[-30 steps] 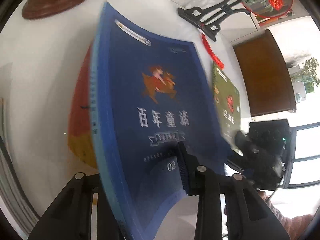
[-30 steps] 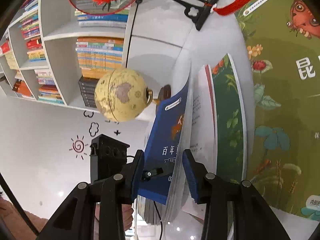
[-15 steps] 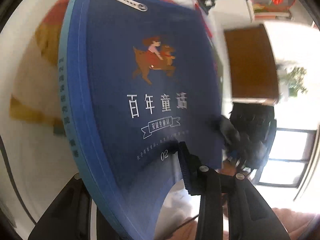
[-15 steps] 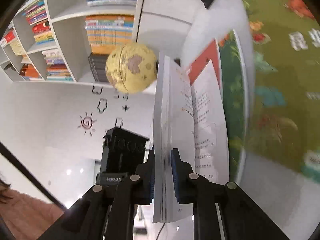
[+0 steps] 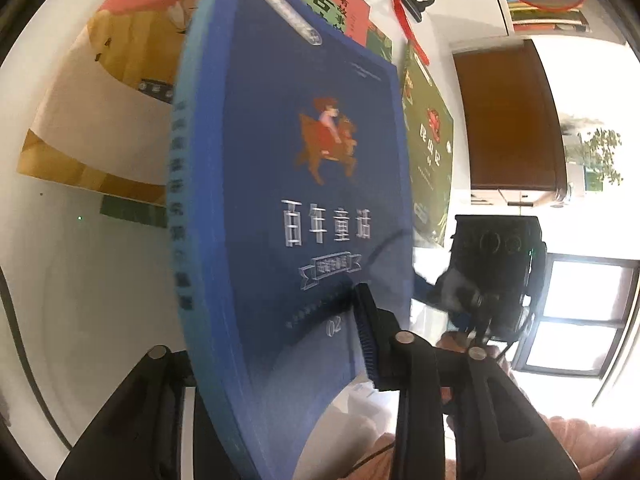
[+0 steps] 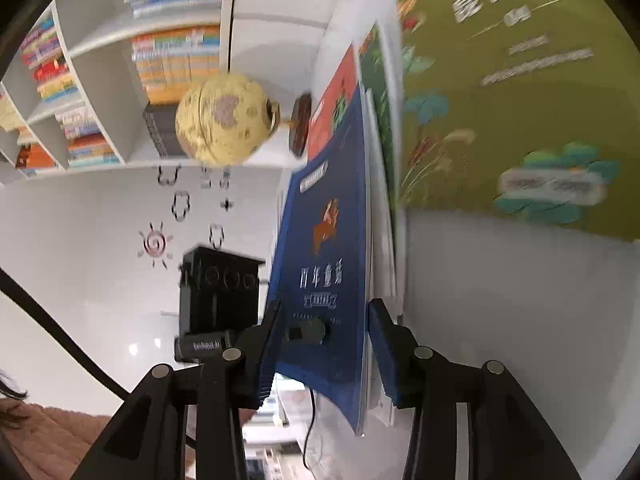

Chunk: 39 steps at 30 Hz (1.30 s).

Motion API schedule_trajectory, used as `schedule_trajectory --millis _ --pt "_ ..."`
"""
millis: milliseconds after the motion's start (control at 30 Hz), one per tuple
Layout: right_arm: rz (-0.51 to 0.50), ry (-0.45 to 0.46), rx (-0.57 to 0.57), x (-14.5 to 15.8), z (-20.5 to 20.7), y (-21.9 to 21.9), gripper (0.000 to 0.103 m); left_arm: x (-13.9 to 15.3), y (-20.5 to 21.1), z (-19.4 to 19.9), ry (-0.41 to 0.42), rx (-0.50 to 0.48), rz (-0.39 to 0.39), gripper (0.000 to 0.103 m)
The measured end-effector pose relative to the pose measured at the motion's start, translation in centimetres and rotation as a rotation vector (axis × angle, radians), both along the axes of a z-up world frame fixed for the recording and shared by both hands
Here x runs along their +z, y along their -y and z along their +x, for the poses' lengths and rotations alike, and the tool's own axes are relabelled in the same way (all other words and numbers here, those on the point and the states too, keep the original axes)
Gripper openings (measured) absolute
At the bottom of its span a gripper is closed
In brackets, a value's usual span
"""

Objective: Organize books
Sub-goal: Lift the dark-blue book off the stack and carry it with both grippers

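since half a second back, right gripper [image 6: 326,354] is spreading its jaws off the page edge; both fingers now standing apart either side of the blue book [image 5: 304,208], released. left gripper [image 5: 280,344] is gripping the blue book near its lower edge, carrying it tilted above the white table [image 5: 92,280]. step in hand: handing the book over to the left side for stacking. next move is probably lowering it onto the orange book [image 5: 132,52] at far left. green book [image 6: 520,80] is lying close on the right; globe [image 6: 224,120] is standing far behind, clear of the path.
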State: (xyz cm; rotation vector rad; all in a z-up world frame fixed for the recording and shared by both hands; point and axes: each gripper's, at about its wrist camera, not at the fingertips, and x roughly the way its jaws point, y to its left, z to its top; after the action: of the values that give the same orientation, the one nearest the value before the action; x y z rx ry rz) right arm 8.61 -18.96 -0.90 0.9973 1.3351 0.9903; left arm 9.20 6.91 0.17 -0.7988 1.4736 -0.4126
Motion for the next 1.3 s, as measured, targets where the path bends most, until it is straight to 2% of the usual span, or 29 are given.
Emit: schedule_trajectory --millis 100,133,167,233,300,333,400,467,500,567,633,733,800,1000,1300 --pt "0.02 0.026 0.017 0.5 -0.3 -1.1 0.04 0.2 0.7 -0.3 -0.002 -0.02 0.004 0.038" --pt "0.012 0.033 0.009 0.5 -0.6 -1.1 0.035 0.3 0.8 -0.3 -0.006 -0.027 0.014 0.039" --pt "-0.025 0.044 0.003 0.6 -0.7 -1.3 0.021 0.5 1.0 -0.2 -0.009 -0.031 0.029 0.04" --pt "-0.105 0.079 0.009 0.8 -1.1 -1.2 0.008 1.3 0.2 -0.2 0.004 -0.007 0.1 0.04" --pt "-0.134 0.101 0.003 1.3 -1.6 -0.9 0.008 2.4 -1.4 -0.6 0.038 0.062 0.173 0.038" --pt "-0.154 0.118 0.0 1.7 -2.0 -0.7 0.008 2.9 -1.8 -0.8 0.063 0.081 0.181 0.037" --pt "-0.172 0.122 -0.002 2.0 -2.5 -0.7 0.008 3.8 -1.6 -0.9 0.126 0.067 0.211 0.02" --pt "-0.222 0.129 -0.005 2.2 -2.8 -0.9 0.008 5.2 0.0 -1.0 0.198 0.001 0.338 0.015" --pt "-0.241 0.132 -0.007 2.2 -2.9 -1.0 0.008 5.5 0.6 -1.0 0.218 -0.022 0.378 0.014" --pt "-0.278 0.141 -0.016 2.7 -3.0 -1.2 0.008 6.4 2.7 -1.3 0.28 -0.105 0.519 0.014" --pt "-0.333 0.209 -0.001 4.4 -3.4 -1.9 0.008 6.9 3.4 -1.7 0.322 -0.143 0.596 0.014" --pt "-0.375 0.352 0.038 7.5 -4.2 -2.9 0.008 7.9 2.6 -2.0 0.352 -0.109 0.579 0.014" --pt "-0.373 0.403 0.039 8.9 -4.6 -3.1 0.008 9.0 1.8 -2.3 0.377 -0.089 0.563 0.014" --pt "-0.334 0.451 0.018 11.3 -5.0 -4.2 0.008 11.5 0.5 -2.6 0.427 -0.047 0.571 0.014" --pt "-0.27 0.567 0.038 16.1 -5.3 -9.1 0.009 16.2 -5.2 -4.0 0.502 0.055 0.56 0.015"
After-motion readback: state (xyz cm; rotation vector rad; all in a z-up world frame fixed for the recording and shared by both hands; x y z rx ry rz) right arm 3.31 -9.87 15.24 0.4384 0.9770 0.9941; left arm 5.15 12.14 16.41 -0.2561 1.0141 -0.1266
